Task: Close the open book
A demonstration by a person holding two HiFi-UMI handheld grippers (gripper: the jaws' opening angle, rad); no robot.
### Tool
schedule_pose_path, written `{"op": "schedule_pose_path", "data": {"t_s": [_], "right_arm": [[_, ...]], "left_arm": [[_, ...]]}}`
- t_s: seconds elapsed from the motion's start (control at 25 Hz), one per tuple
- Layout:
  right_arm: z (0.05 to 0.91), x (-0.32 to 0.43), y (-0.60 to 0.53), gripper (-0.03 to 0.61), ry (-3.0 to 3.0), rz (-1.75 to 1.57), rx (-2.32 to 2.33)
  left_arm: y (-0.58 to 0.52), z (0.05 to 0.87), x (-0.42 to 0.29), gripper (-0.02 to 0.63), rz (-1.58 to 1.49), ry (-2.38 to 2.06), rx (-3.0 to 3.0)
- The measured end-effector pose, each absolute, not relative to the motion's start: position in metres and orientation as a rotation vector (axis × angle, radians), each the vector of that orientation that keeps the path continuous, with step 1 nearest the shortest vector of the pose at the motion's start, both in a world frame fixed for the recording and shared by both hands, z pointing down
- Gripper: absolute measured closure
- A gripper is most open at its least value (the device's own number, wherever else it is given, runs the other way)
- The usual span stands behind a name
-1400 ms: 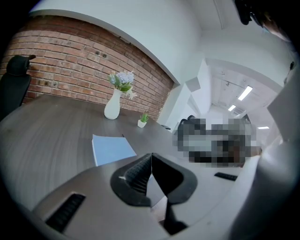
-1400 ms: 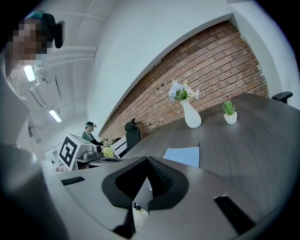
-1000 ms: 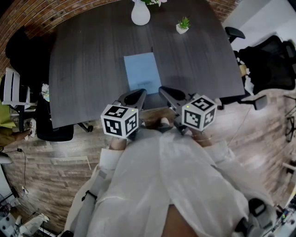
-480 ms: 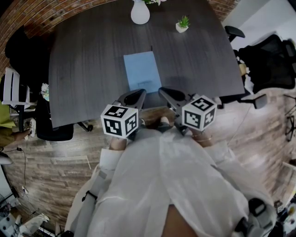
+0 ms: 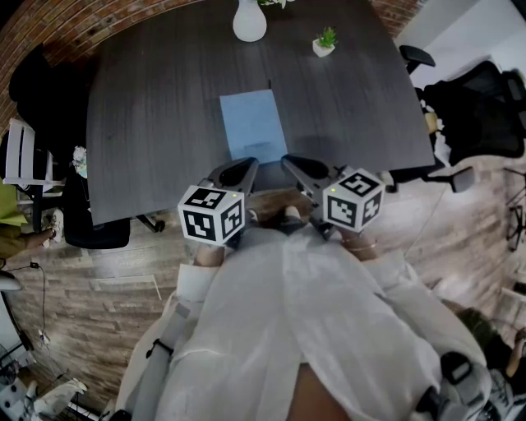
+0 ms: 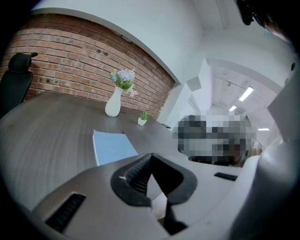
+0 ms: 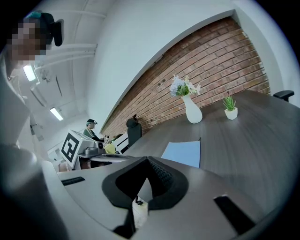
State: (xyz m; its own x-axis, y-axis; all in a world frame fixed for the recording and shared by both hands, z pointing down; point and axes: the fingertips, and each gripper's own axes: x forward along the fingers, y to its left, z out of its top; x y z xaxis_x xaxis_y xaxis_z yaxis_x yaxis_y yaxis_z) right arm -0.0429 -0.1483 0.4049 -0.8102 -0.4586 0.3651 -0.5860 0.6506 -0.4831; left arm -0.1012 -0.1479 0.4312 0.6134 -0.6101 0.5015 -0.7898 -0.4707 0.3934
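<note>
A light blue book (image 5: 253, 126) lies flat and closed on the dark wood table (image 5: 156, 115), a little past the near edge. It also shows in the left gripper view as the book (image 6: 112, 146) and in the right gripper view as the book (image 7: 183, 152). My left gripper (image 5: 249, 164) hovers at the table's near edge, just short of the book's near left corner, shut and empty. My right gripper (image 5: 288, 161) sits beside it near the book's near right corner, shut and empty too. Neither touches the book.
A white vase with flowers (image 5: 249, 21) and a small potted plant (image 5: 325, 43) stand at the table's far side. Black office chairs (image 5: 481, 111) stand to the right, another chair (image 5: 94, 222) at the left. A person (image 7: 92, 129) sits beyond the table's left end.
</note>
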Motion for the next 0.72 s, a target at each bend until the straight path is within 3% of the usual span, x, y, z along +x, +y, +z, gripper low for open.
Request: {"op": "schedule_pose_path", "data": {"t_s": [0.72], "right_arm": [[0.412,-0.049,-0.142,0.574,-2.646,0.934,0.847]], "left_arm": [[-0.137,0.437,-0.105,0.607,0.392,-1.084,2.228]]}}
